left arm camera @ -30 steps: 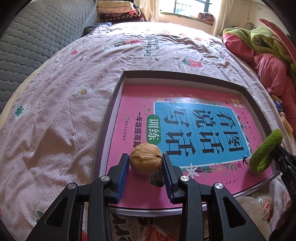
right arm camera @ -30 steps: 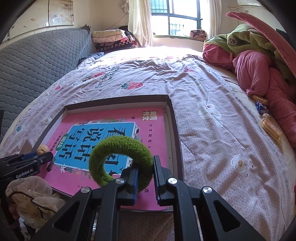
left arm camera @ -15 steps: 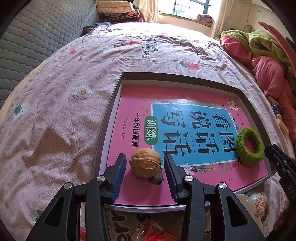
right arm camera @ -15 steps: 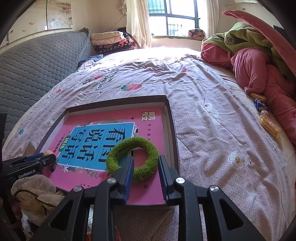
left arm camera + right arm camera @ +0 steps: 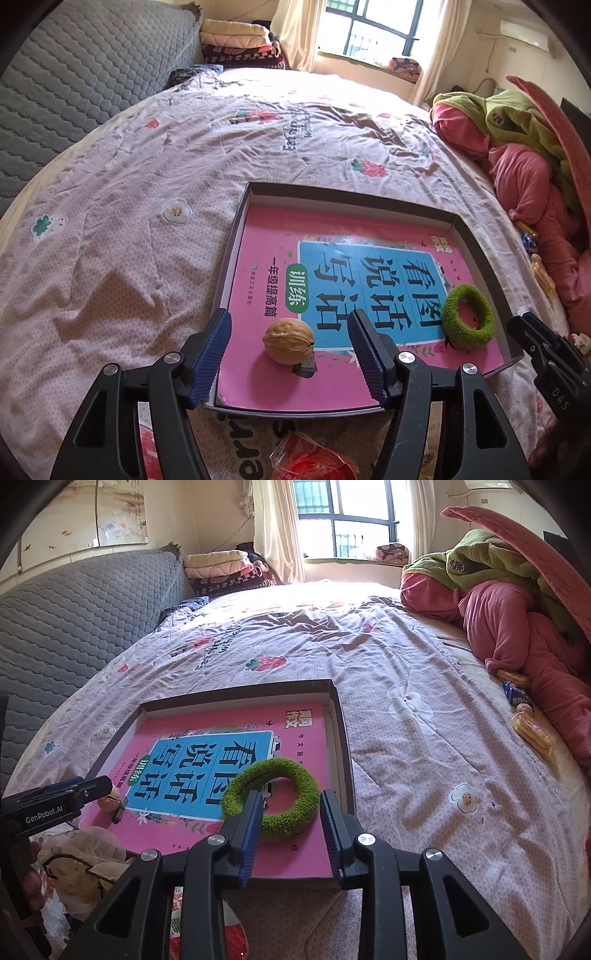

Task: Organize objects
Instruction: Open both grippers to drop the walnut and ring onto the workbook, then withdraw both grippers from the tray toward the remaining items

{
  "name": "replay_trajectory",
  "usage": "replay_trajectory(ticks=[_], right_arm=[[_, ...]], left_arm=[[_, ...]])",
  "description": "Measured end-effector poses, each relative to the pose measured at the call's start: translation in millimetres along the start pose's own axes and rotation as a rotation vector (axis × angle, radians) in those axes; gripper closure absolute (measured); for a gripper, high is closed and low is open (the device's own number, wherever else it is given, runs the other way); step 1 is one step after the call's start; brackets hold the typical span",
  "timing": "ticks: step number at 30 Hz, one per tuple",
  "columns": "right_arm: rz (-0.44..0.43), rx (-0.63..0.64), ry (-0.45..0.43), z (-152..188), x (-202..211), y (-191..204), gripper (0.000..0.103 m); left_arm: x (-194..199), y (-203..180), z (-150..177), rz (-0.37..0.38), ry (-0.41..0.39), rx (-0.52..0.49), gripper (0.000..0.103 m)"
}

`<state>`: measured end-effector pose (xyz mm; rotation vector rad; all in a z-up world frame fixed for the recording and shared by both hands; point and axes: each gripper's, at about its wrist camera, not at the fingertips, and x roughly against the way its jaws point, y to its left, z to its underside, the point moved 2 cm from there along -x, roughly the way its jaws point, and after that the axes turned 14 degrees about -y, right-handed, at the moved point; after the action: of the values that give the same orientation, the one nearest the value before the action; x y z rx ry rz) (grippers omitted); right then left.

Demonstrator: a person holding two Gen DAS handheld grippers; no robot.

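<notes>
A shallow dark box tray lies on the bed with a pink book in it. A walnut rests on the book's near left part. My left gripper is open, its jaws wide on either side of the walnut and not touching it. A green fuzzy hair ring lies flat on the book's near right part. My right gripper is open around the ring's near edge. The ring also shows in the left wrist view, and the walnut in the right wrist view.
The tray sits on a pink flowered bedsheet. Pink and green bedding is piled at the right. Snack packets lie beside it. A grey quilted headboard stands at the left. Red wrappers and a plastic bag lie at the near edge.
Both grippers have opened and drawn back. The walnut was let go and now rests on the book. The green ring was set down flat on the book and released.
</notes>
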<state>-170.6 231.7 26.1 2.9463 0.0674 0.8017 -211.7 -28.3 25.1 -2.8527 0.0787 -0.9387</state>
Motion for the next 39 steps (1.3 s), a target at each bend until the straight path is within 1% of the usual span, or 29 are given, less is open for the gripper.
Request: replay_trajectory(ticks=[3,5,7,9,13,20,25,32,36,39], right_arm=[[-0.010,0.003,-0.014,-2,7,2,0.066],[-0.019,0.003,-0.025,-3,13,3,0.063],[-0.025,0.001,-0.036,-3,20,3,0.057],[-0.033,-0.003,-0.046,-3,26,4,0.054],[-0.045,-0.001,-0.066,-4,37,6,0.052],[-0.070,0.015,-0.088,-2,51,15,0.050],[-0.081,0.024,-0.100,-2,57,21,0.049],[-0.092,0.052,-0.105,1,63,27,0.047],[-0.093,0.064,-0.103,4,63,29,0.046],[-0.098,0.069,-0.103,5,64,31,0.044]], left_arm=[[14,4,-6,-0.013,-0.049,-0.003,0.033],[24,7,-7,-0.018,-0.071,0.007,0.033],[33,7,-7,-0.026,-0.093,0.007,0.032],[42,7,-6,-0.035,-0.110,0.003,0.032],[56,5,2,-0.037,-0.130,-0.005,0.032],[77,-2,16,-0.017,-0.153,-0.023,0.032],[90,-10,21,-0.010,-0.178,-0.057,0.032],[96,-5,29,-0.008,-0.170,-0.053,0.032],[98,-2,32,-0.023,-0.171,-0.069,0.032],[99,0,33,-0.020,-0.170,-0.068,0.032]])
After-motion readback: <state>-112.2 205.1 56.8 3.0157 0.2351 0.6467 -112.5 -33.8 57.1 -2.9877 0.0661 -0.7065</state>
